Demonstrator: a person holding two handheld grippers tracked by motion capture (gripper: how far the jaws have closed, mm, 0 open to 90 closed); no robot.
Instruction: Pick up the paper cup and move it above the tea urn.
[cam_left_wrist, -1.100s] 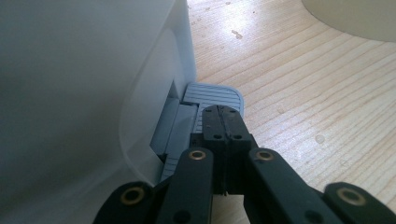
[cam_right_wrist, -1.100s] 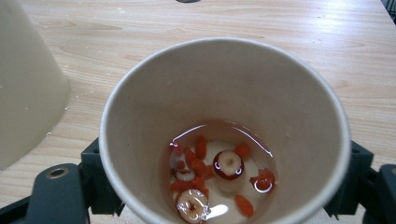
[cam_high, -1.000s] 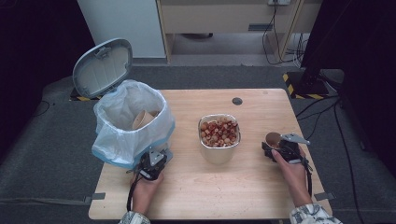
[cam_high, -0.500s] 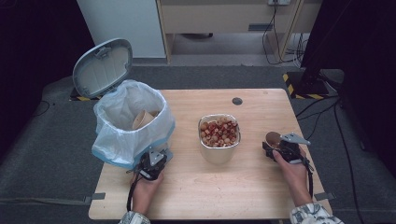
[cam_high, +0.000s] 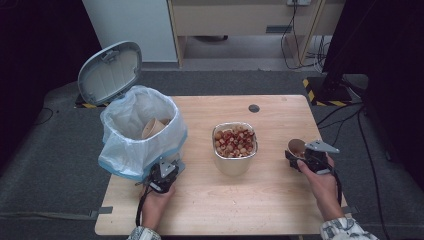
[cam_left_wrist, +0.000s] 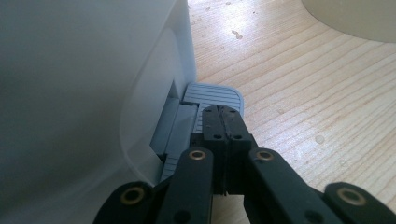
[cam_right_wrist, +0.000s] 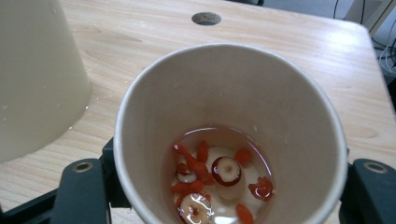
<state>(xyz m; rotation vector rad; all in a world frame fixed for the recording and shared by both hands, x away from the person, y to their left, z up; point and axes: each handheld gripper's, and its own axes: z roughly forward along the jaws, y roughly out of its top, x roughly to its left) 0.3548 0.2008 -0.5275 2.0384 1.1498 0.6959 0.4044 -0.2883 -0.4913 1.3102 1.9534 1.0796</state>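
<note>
- Pale wood, lightly grained, makes up the worktop (cam_high: 280, 210); grey carpet lies around it, and beyond it stand a white panel, a wooden cabinet and dark curtains.
- Nearest on the person's left, the left hand-held gripper (cam_high: 162, 176) sits at the foot of the bin with its jaws pressed together on nothing; in the left gripper view its tips (cam_left_wrist: 224, 119) rest on the ribbed grey pedal (cam_left_wrist: 212, 95).
- Nearest on the right, the right hand-held gripper (cam_high: 300, 159) has just been closing its jaws, and a paper cup (cam_high: 296, 147) stands between them, a jaw at either side of its wall.
- Seen from the right gripper view, the paper cup (cam_right_wrist: 229, 135) is upright on the wood and holds a little liquid with red berries and sliced dates at the bottom.
- Between the two hands stands a metal bowl (cam_high: 235, 162) full of red and pale fruit, just to the left of the cup and apart from it.
- On the left edge, the pedal bin (cam_high: 142, 132) has a white liner and its grey lid (cam_high: 110, 72) thrown open; a crumpled cup lies inside.
- Farther back, a round cable hole (cam_high: 254, 108) sits in the wood, with cables trailing on the floor beyond.
</note>
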